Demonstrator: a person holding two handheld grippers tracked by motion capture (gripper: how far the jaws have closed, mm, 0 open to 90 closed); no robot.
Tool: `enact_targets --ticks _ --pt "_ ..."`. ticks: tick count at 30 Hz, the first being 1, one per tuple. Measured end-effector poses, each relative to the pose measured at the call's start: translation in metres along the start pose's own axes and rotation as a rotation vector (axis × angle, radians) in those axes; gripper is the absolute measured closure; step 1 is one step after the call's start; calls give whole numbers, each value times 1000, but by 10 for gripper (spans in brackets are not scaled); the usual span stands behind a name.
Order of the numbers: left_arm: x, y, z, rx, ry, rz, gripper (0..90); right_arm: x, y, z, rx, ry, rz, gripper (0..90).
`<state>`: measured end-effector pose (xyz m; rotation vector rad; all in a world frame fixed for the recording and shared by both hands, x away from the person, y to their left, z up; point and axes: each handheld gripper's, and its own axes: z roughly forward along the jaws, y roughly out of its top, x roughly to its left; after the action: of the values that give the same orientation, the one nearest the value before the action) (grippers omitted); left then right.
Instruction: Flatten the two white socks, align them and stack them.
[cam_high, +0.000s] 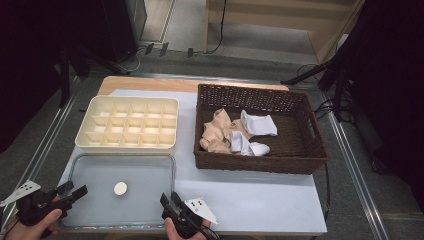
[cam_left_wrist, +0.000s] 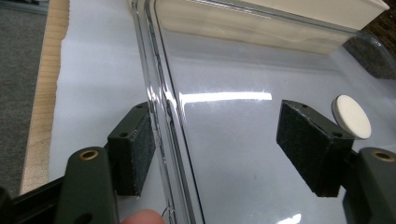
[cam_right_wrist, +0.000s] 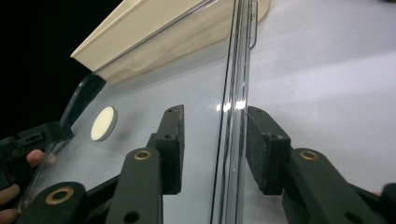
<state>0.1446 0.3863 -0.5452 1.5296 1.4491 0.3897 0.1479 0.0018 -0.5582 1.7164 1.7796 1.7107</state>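
Observation:
A clear shallow tray (cam_high: 145, 202) lies at the table's front left with a small white disc (cam_high: 120, 188) resting on its floor. My left gripper (cam_high: 74, 190) stands at the tray's left side. In the left gripper view its jaws (cam_left_wrist: 219, 140) straddle the tray's rim (cam_left_wrist: 159, 93), wide open: one pad sits beside the rim, the other hangs far off over the tray near the disc (cam_left_wrist: 351, 116). My right gripper (cam_high: 169, 198) stands at the tray's front right corner. Its jaws (cam_right_wrist: 215, 144) straddle the right rim (cam_right_wrist: 236, 84), open, with a gap on the inner side.
A cream compartment tray (cam_high: 125, 146) stands just behind the clear tray. A brown wicker basket (cam_high: 260, 162) at the right holds beige socks (cam_high: 217, 132) and white socks (cam_high: 257, 124). Bare white table surface (cam_high: 260, 200) lies in front of the basket.

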Motion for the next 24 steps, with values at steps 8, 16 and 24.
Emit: enact_targets --ticks 8,16,24 --pt "-5 0 2 14 48 59 237 1 -1 0 0 -12 -14 610" --pt "-6 1 2 17 53 62 236 2 -1 0 6 -32 -39 599" --pt "-6 0 2 15 57 66 232 2 0 0 21 -35 -44 594"
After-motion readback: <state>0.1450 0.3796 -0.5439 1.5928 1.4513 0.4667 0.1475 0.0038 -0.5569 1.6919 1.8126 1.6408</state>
